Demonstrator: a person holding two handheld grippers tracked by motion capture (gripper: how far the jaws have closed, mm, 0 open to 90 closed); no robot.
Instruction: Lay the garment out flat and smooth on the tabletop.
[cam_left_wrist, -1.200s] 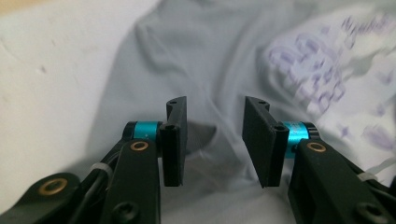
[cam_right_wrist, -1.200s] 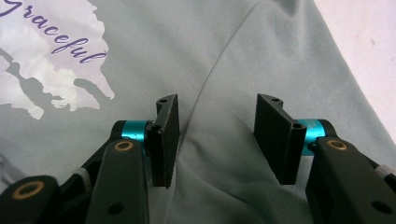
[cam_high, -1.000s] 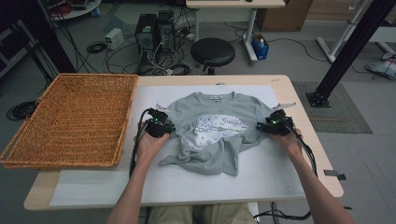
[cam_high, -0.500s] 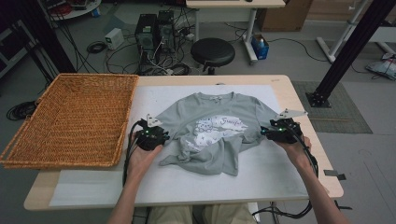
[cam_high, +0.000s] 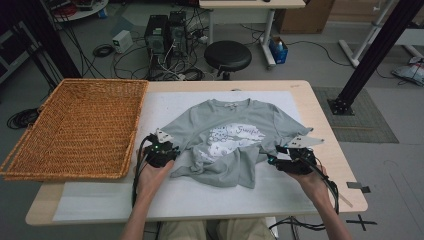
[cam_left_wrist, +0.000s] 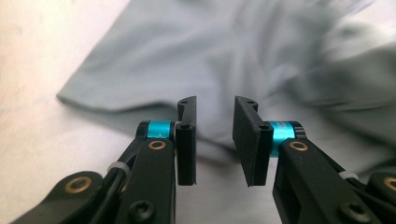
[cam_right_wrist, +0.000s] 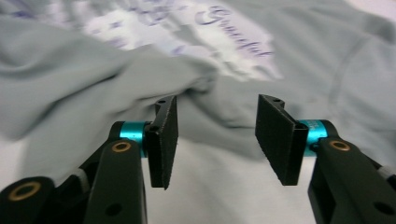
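My left claw (cam_left_wrist: 215, 140) is parted a little and my right claw (cam_right_wrist: 223, 142) wider, both released, holding nothing. The grey T-shirt (cam_high: 235, 135) lies rumpled mid-table just ahead of each, its hem edges near the jaw tips. A wicker basket (cam_high: 75, 125) sits at the table's (cam_high: 320, 115) left end.

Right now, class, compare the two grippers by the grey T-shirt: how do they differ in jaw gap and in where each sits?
The left gripper has a narrow jaw gap; the right gripper gapes wider. The left gripper sits at the T-shirt's side toward the wicker basket; the right gripper sits at the opposite side, near the table's far edge. Both are open, hold nothing, and point at the shirt's rumpled lower part.
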